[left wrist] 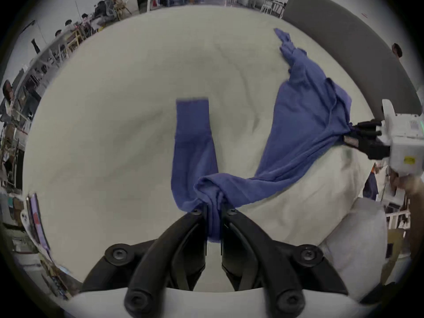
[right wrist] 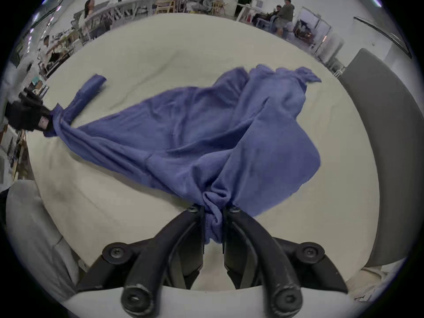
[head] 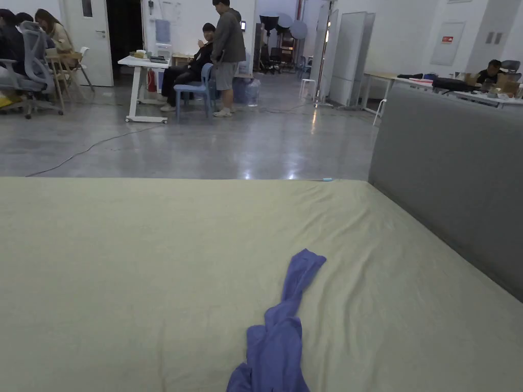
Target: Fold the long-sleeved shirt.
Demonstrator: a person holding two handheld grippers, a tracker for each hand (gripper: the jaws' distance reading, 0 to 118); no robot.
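Observation:
A blue long-sleeved shirt [right wrist: 195,128] is stretched above a pale green bed sheet [head: 127,265]. My left gripper [left wrist: 213,210] is shut on a bunched corner of the shirt [left wrist: 302,125], and one sleeve [left wrist: 192,139] trails away from the jaws onto the sheet. My right gripper [right wrist: 213,210] is shut on another bunched part of the cloth. In the left gripper view the right gripper [left wrist: 353,134] pinches the shirt at the far right. In the right gripper view the left gripper [right wrist: 43,121] holds it at the far left. In the head view one sleeve [head: 296,286] lies on the sheet.
A grey padded headboard [head: 449,173] runs along the bed's right side. A white pillow [left wrist: 358,238] lies near the bed's near edge. Beyond the bed is open grey floor [head: 204,143], with people at desks and a white table [head: 140,76] far back.

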